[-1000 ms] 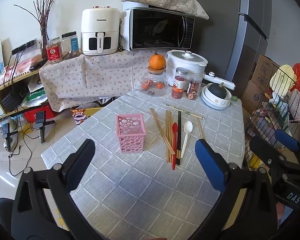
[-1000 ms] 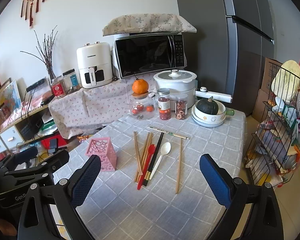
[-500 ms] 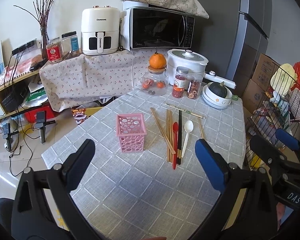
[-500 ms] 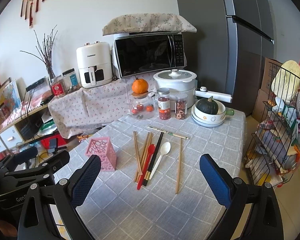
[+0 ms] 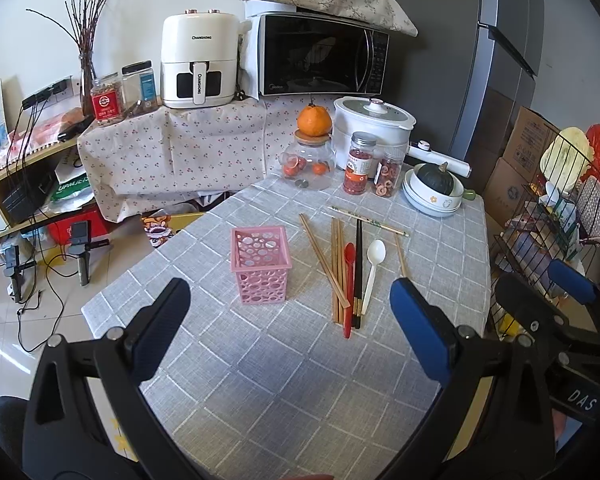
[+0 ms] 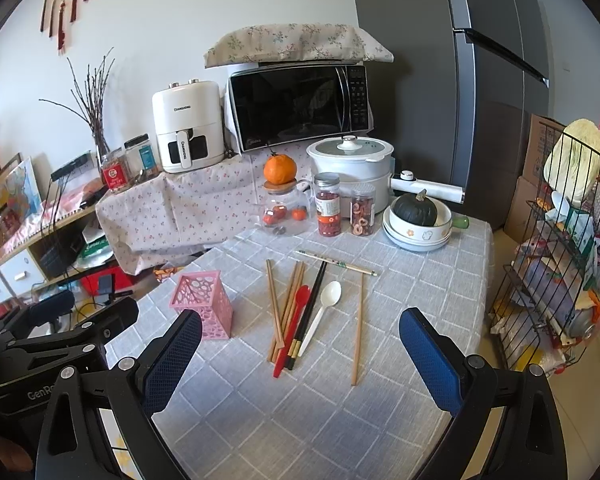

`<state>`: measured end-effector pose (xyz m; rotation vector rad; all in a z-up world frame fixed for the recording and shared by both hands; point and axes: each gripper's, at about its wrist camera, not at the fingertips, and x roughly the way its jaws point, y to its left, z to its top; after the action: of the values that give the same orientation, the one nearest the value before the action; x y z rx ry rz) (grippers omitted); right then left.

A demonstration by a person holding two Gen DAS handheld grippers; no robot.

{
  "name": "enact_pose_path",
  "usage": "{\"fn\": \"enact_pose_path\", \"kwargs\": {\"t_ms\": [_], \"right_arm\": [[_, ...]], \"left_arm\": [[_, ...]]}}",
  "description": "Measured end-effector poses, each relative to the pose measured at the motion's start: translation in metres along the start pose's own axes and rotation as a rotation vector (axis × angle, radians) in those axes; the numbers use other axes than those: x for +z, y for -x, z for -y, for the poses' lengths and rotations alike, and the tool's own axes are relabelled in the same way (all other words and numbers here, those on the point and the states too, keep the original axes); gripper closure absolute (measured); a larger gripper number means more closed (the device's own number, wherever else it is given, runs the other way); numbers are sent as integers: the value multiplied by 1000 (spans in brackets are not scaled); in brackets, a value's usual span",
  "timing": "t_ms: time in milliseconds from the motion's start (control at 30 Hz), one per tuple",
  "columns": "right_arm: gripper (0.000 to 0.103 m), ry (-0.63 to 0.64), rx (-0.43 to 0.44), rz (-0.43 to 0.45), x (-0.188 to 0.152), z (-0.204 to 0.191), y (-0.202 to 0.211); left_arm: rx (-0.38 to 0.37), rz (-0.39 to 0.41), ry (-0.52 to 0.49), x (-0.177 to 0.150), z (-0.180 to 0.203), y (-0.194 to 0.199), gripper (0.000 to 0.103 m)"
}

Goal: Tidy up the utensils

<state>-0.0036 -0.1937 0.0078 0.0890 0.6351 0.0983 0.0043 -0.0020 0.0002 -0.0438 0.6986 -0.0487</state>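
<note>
A pink perforated holder [image 5: 261, 265] [image 6: 205, 305] stands empty on the grey checked tablecloth [image 5: 284, 364]. To its right lie several wooden chopsticks [image 5: 322, 258] [image 6: 286, 306], a black pair [image 5: 358, 268] [image 6: 310, 312], a red spoon [image 5: 348, 290] [image 6: 294, 324], a white spoon [image 5: 373, 268] [image 6: 322, 310], a lone wooden chopstick [image 6: 358, 328] and a patterned pair [image 5: 366, 221] [image 6: 336, 263]. My left gripper [image 5: 290, 330] is open and empty, above the table's near part. My right gripper [image 6: 300, 356] is open and empty, near the utensil handles.
At the table's far end stand a glass jar with an orange [image 5: 310, 152], two snack jars [image 5: 360, 168], a white cooker [image 5: 374, 126] and bowls holding a dark squash [image 5: 436, 190]. A wire rack [image 6: 568, 264] stands right of the table. Microwave and air fryer sit behind.
</note>
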Motion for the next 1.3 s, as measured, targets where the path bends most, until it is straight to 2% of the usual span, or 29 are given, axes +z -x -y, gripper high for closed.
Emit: {"fn": "enact_pose_path", "kwargs": {"t_ms": [933,1167,1300], "right_arm": [[3,5,7,-19,-9,1,-5],[3,-14,14,-69,-4,18,-28],[3,-33,66,-194,5,43,-67]], "left_arm": [[-1,-33,6,-3,1,-5,3],[-1,-71,12,5,-1,-18,3],[-51,-164,46,22,-6,-43,3]]}}
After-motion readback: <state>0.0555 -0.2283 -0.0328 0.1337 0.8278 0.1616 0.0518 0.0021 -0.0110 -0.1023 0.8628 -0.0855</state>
